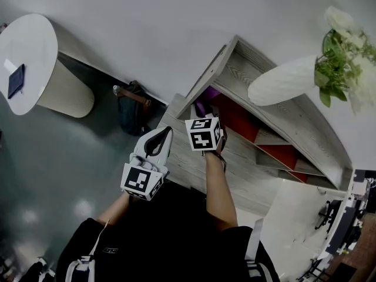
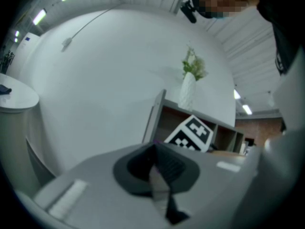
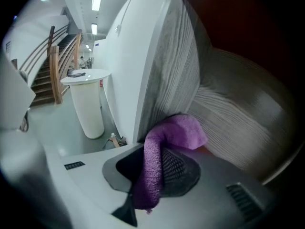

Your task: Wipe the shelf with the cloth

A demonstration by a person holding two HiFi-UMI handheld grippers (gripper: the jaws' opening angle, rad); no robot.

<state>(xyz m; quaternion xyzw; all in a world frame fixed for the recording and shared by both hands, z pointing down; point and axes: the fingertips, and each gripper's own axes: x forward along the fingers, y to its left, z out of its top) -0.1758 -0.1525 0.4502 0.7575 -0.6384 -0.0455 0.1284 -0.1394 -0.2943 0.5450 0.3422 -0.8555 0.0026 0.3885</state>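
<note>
White wall (image 1: pixel 176 16) and grey floor (image 1: pixel 53 151) are seen behind everything. A long wood-grain shelf (image 1: pixel 252 63) is set against the wall, with red back panels in its open compartments; its end panel is seen close up in the right gripper view (image 3: pixel 171 66) and at a distance in the left gripper view (image 2: pixel 157 113). A round white desk (image 1: pixel 29 57) is placed well apart from the shelf, by the wall, with a small dark flat item (image 1: pixel 16 81) laid near its edge. A white vase (image 1: pixel 282 82) with green and white flowers (image 1: pixel 346 57) is stood on the shelf's top board, away from the end panel. A dark bag (image 1: pixel 130 107) with a brown handle is left on the floor just beside the shelf's end. The right claw (image 1: pixel 202 111) is pushed into the end compartment and is clamped on the purple cloth (image 1: pixel 208 94); in the right gripper view the cloth (image 3: pixel 176 132) is pinched between the jaws of the claw (image 3: pixel 155 175), and its free end is bunched at the compartment's corner, where the end panel meets the lower board, apparently touching both. The left claw (image 1: pixel 166 133) is held outside the shelf, near its front edge and just beside the right one; its jaws are closed together with nothing between them (image 2: pixel 157 166).
</note>
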